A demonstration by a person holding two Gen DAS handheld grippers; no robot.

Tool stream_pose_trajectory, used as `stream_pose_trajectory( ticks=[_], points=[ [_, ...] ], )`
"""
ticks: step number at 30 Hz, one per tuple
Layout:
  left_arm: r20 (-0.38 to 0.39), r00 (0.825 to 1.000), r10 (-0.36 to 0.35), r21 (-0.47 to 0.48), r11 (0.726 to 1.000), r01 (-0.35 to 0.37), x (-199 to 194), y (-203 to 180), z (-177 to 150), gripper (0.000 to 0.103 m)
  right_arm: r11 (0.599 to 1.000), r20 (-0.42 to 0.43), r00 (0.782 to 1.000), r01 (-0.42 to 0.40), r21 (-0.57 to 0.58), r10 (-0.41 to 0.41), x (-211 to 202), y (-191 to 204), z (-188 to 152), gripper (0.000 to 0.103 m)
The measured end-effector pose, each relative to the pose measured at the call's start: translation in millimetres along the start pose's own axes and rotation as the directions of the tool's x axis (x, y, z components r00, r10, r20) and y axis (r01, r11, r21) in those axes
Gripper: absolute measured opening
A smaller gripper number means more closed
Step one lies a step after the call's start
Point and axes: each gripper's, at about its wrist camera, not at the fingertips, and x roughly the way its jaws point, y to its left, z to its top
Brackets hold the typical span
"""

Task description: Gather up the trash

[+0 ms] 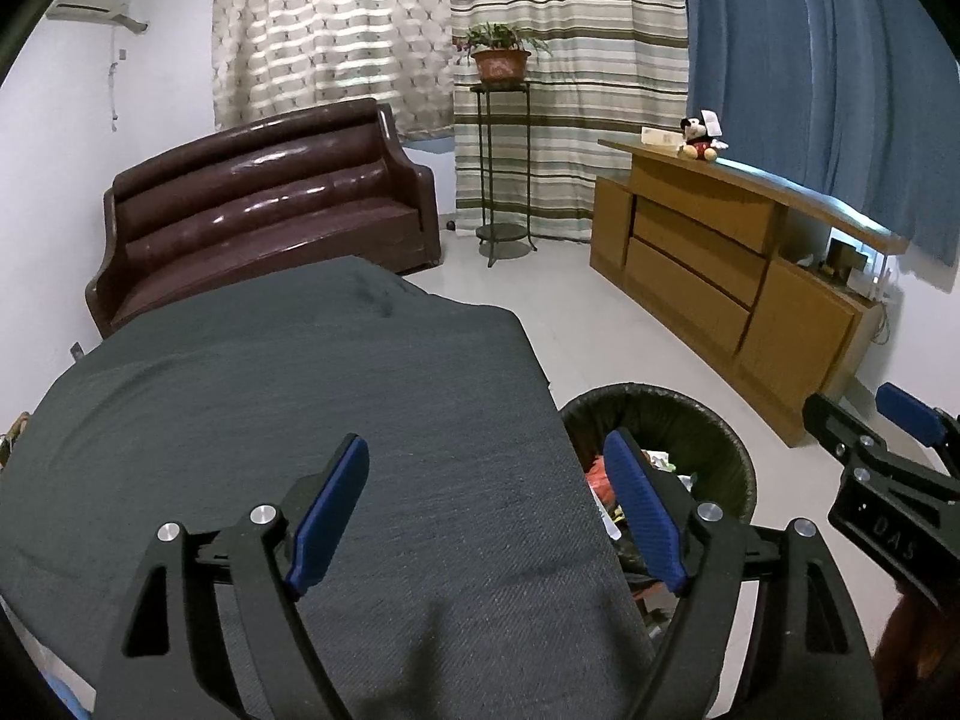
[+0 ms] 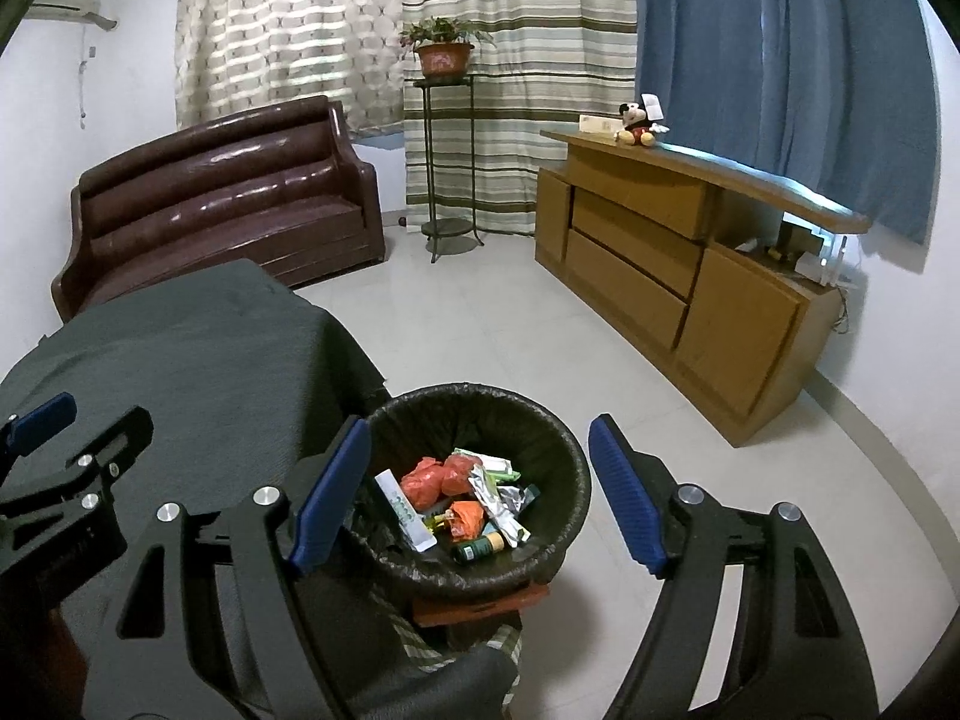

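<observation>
Both grippers are hanging empty over the scene, and that fits a collection that looks close to done: the left gripper (image 1: 486, 510) is showing its jaws spread wide with nothing between them, only grey cloth beneath, while the right gripper (image 2: 477, 492) is standing just as wide and just as empty, framing the trash bin (image 2: 558, 456) at the lower centre of its view. The trash (image 2: 462, 498) is sitting down inside the bin's black liner: orange crumpled bags, a silver foil wrapper, a white tube, a small dark bottle lying on its side. The bin is standing tight against the right edge of the surface (image 1: 300, 420), presumably so scraps can go straight over the side into it. That surface is lying under a dark grey cloth and nothing is showing on the part in view, so little seems left to pick up here. Beyond it, a brown leather sofa (image 1: 264, 204) is filling the upper left, a potted plant (image 1: 498, 57) is perching on a tall metal stand at top centre before striped curtains, and a wooden sideboard (image 1: 720, 276) is running along the right, carrying a plush toy (image 1: 699, 138) in front of a blue curtain. The floor is pale tile.
</observation>
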Motion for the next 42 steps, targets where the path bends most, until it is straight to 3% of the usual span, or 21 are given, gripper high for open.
stream_pose_trajectory(
  ticks=[42],
  points=[
    [-0.013,1.000,-0.010,0.005,1.000,0.010,5.1,-14.4,-8.2,0.078,1.000,-0.003,1.000,0.004,-0.001,-0.004,-7.3,-0.1,-4.8,0.074]
  ],
)
